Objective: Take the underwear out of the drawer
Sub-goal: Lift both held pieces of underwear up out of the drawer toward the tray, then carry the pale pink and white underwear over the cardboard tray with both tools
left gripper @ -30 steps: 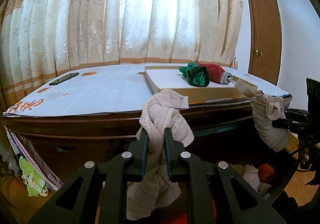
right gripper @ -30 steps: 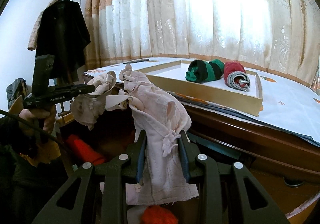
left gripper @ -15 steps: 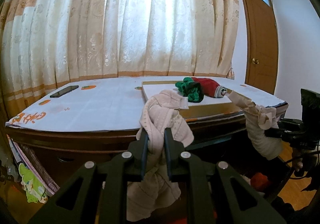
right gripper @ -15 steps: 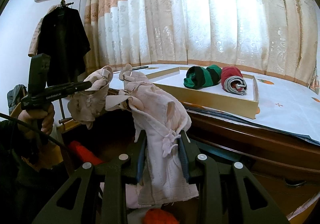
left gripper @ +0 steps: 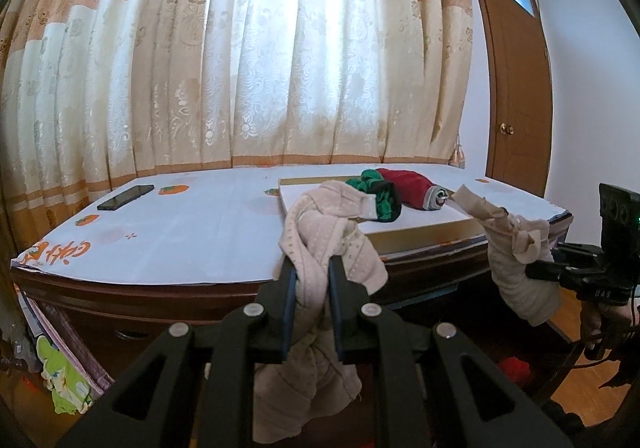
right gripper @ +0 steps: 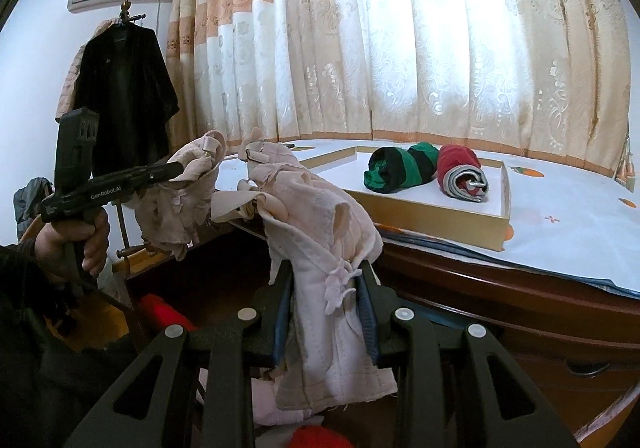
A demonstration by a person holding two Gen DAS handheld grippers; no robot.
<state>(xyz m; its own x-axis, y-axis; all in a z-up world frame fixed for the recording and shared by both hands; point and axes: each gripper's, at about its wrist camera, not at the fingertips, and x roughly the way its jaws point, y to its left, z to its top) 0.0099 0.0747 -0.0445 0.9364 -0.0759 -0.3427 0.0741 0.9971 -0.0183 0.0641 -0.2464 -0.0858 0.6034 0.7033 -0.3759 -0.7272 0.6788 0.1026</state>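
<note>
Underwear hung clear of the drawer in both tools: the left gripper (left gripper: pixel 310 302) had its jaws clenched on a beige garment (left gripper: pixel 320 244), the right gripper (right gripper: pixel 324 312) on a pale pink garment (right gripper: pixel 320 224). Both pieces were raised before the desk (left gripper: pixel 180 232). Two rolled pairs already lay in the shallow box (right gripper: pixel 460 220); red items remained low in the drawer (right gripper: pixel 164 308), so the job looked partly done.

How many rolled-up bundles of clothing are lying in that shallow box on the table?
2: a green-and-black striped roll on the left and a red roll with grey edging beside it, touching, in the shallow gold-sided box. None seem hidden.
</note>
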